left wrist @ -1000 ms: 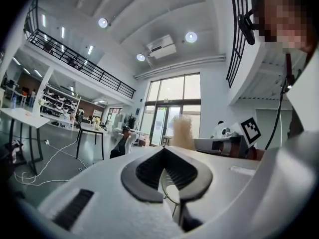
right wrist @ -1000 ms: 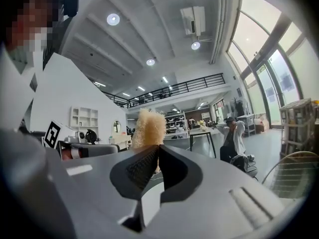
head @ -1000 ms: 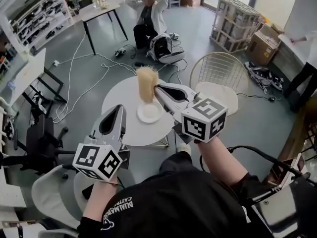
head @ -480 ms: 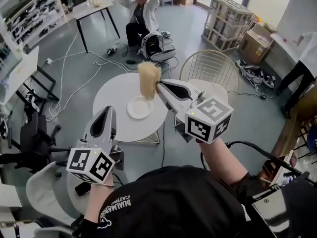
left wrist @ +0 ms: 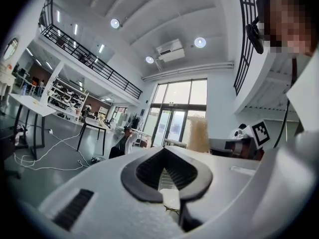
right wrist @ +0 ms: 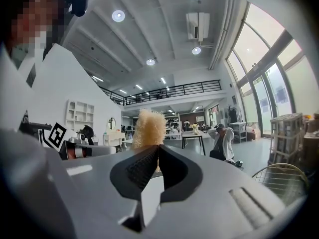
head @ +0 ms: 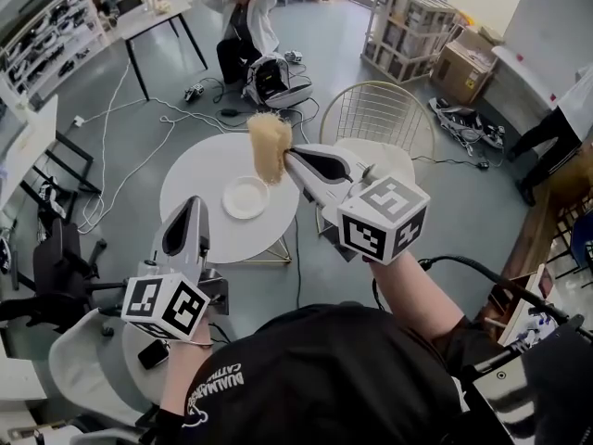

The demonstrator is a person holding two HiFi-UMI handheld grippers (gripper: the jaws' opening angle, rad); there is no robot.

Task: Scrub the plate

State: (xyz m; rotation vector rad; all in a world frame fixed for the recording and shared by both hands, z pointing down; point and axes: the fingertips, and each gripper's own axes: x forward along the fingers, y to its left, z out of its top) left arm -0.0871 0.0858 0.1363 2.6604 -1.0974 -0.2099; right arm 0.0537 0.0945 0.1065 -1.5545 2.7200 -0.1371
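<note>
A small white plate (head: 246,197) lies on the round white table (head: 199,170). My right gripper (head: 289,156) is shut on the base of a tan bristly scrub brush (head: 270,146), which stands upright above and just right of the plate. In the right gripper view the brush (right wrist: 148,128) rises straight out of the shut jaws (right wrist: 158,151). My left gripper (head: 190,202) hangs over the table's near left part, shut with nothing in it. In the left gripper view its tips (left wrist: 162,151) meet, and the brush (left wrist: 199,135) shows off to the right.
A gold wire chair (head: 375,119) stands right of the table. A seated person (head: 243,21) and bags are on the floor beyond, with cables running left. A white chair (head: 88,360) is at my lower left. Crates (head: 412,26) and cardboard boxes (head: 463,58) stand at the back right.
The table and plate have drifted left in the head view. The right gripper still holds the brush upright. The left gripper has slid a little left and lower in the picture.
</note>
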